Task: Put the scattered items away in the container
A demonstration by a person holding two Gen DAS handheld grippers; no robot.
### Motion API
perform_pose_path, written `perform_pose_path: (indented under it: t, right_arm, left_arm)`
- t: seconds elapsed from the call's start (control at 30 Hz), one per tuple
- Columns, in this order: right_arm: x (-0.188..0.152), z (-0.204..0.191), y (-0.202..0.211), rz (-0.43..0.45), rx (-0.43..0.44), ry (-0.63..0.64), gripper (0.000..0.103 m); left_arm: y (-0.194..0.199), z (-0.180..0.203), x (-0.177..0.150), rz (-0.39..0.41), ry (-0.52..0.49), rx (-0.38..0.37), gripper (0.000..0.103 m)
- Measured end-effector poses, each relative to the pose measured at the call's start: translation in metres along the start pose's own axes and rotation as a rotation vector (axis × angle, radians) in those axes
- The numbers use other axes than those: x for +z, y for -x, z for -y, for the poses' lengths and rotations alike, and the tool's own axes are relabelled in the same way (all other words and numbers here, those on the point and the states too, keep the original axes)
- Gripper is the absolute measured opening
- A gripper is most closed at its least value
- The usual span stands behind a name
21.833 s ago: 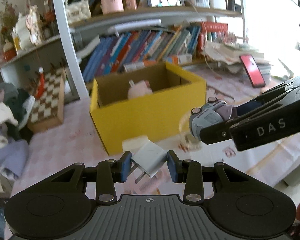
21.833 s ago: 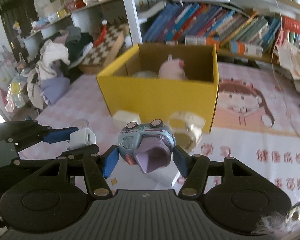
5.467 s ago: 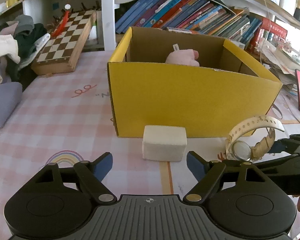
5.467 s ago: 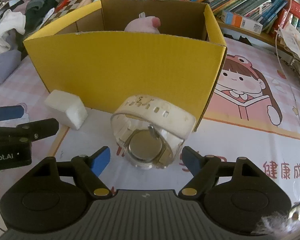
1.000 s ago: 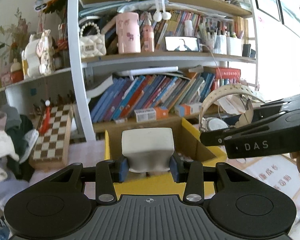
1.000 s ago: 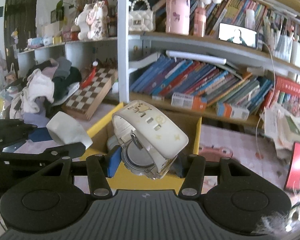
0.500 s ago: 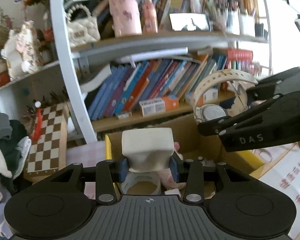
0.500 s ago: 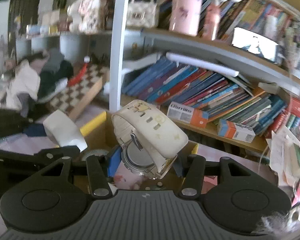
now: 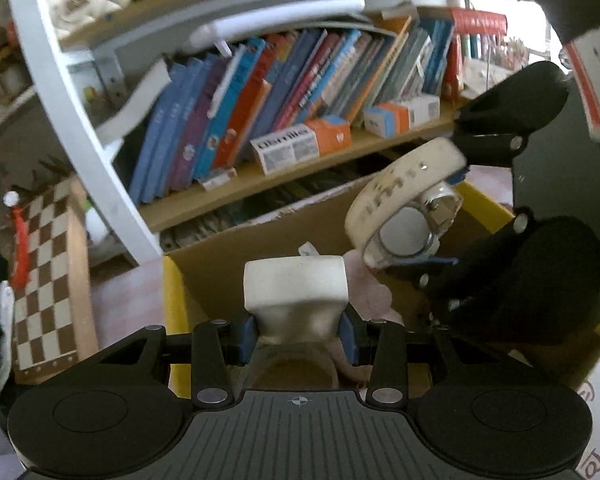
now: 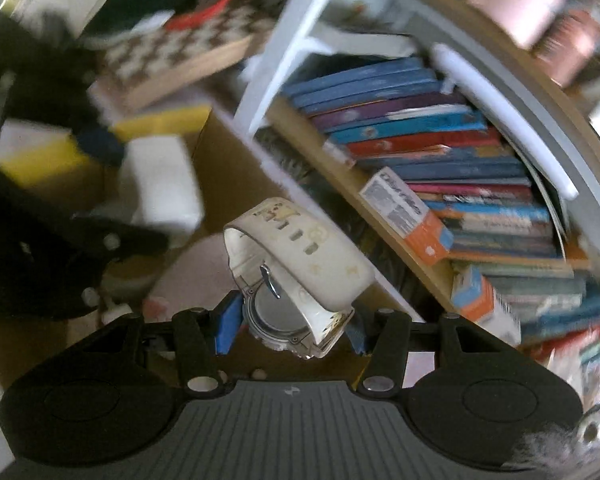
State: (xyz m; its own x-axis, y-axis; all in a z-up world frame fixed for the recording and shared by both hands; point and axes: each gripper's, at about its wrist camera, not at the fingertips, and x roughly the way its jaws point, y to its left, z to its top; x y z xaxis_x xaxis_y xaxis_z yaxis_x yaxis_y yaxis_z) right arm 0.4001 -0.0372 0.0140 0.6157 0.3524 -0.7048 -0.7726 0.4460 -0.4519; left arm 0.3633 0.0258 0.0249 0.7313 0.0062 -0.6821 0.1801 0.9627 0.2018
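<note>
My left gripper is shut on a white foam block and holds it above the open yellow cardboard box. My right gripper is shut on a white wristwatch, also over the box; the watch shows in the left wrist view to the right of the block. The block shows blurred in the right wrist view. Inside the box lie a pink plush toy and a roll of tape.
A bookshelf with a row of books stands right behind the box. A white shelf post rises at the left. A chessboard leans at the far left beside a heap of clothes.
Both grippers have moved forward and tipped down over the box. The right gripper has rolled sideways and come closer to the left one. Both keep their hold.
</note>
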Motion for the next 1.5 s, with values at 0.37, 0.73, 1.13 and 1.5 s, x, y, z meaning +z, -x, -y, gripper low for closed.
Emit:
perform_pose_path:
  t: [0.37,0.73,1.13,1.5]
  right_arm:
    - [-0.004,0.002,-0.033,-0.079,0.077,0.051,0.049]
    - [-0.011,0.007,-0.038,-0.079,0.106,-0.015,0.05]
    - [-0.009,0.018,-0.002,0.007,0.044,-0.081,0.062]
    - [-0.007,0.028,0.061,0.14,0.039,-0.265,0.065]
  left_arm:
    - [-0.031,-0.003,0.004,-0.116,0.018,-0.026,0.04]
    - [-0.035,-0.001,0.004,-0.144,-0.006,-0.03,0.05]
    - [-0.004,-0.004,0.004,-0.036,0.002,0.069,0.075]
    - [0.052,0.016,-0.003,0.097,-0.037,0.083,0.08]
